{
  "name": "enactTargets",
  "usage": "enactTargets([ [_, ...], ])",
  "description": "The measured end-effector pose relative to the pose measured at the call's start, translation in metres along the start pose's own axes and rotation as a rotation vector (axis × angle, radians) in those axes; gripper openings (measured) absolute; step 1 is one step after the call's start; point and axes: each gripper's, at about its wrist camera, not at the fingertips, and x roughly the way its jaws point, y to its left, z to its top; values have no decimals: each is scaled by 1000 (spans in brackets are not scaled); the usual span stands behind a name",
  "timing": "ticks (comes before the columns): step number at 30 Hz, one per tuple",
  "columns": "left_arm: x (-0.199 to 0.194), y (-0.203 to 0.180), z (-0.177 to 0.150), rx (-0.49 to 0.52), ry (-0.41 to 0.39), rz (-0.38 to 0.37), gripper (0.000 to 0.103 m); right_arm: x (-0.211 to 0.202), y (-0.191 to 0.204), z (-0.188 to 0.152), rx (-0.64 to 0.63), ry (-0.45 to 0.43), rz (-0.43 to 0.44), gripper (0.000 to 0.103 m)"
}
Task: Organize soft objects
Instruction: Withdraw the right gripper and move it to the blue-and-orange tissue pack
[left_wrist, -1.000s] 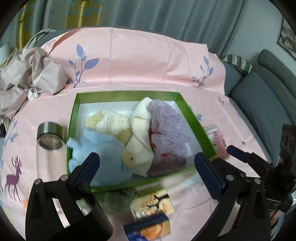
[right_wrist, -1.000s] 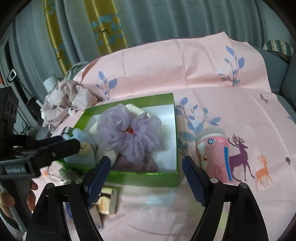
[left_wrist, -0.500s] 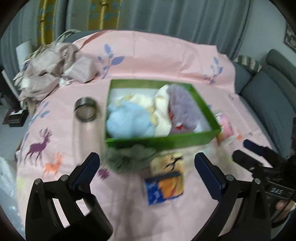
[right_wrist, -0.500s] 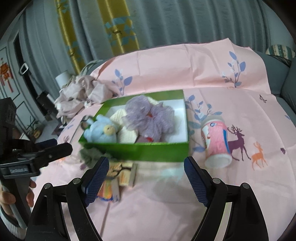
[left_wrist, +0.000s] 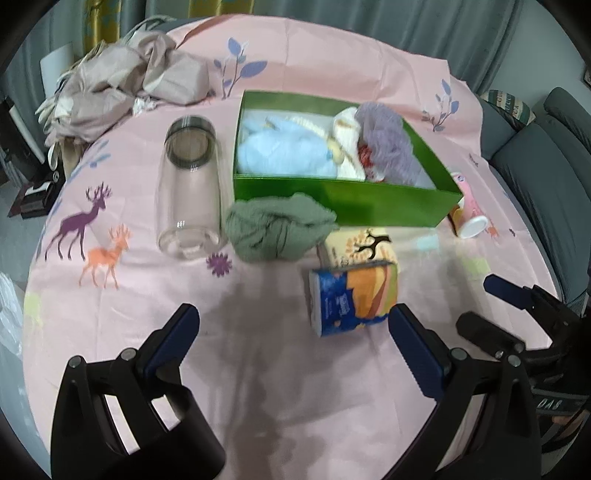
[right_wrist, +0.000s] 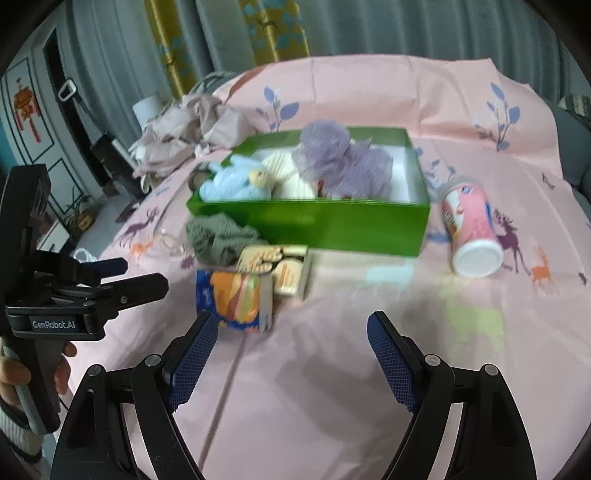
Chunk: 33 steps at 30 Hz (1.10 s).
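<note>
Lying limp beside the box (left_wrist: 343, 206), the green knit (left_wrist: 277, 232) looks light and squashy, best pinched mid-bunch by either empty, wide-spread gripper, left (left_wrist: 291, 332) or right (right_wrist: 291, 350).

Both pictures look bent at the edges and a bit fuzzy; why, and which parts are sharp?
Left wrist view: fisheye lens, so the cloth curves; slight blur on the jar and box, fingers sharp. Right wrist view: same bending; box and cup smeared, fingers crisp, soft shadows.
</note>
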Motion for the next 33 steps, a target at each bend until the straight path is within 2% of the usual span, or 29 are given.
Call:
enactTargets([
  [13,15,11,-16,-52,53,-21,102,27,22,-18,-22,63,5,84],
  [25,23,18,-13,-75,34,-74,101,45,28,-20,-44,82,31,84],
  [33,28,9,-8,-37,22,-117,99,56,30,-17,-51,92,55,84],
])
